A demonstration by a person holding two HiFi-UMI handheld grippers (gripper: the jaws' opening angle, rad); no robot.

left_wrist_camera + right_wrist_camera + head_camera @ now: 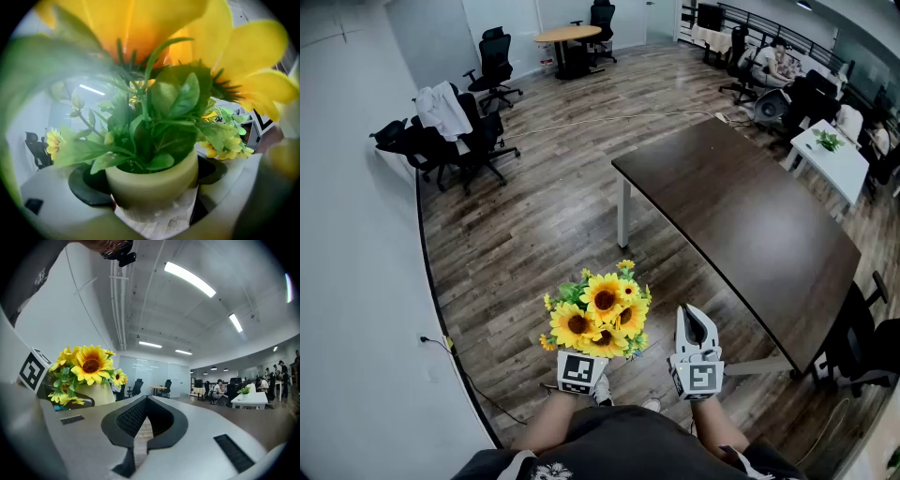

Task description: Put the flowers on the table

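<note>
Potted sunflowers (600, 314) held upright, not yet at the table (741, 216)

The left gripper (584, 361) clamps its wide-spread jaws on the pale pot (152, 183), stems vertical and blooms up, above the wood floor (534, 234). The paper label (159, 218) under the pot is too blurred to read. The right gripper (694, 319) is pinched together, empty.

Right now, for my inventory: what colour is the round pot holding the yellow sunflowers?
Pale cream pot; left gripper view shows it best.

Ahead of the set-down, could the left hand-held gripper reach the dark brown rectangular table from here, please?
Probably not yet: wooden floor separates the left hand-held gripper from the table; nothing blocks the way.
</note>
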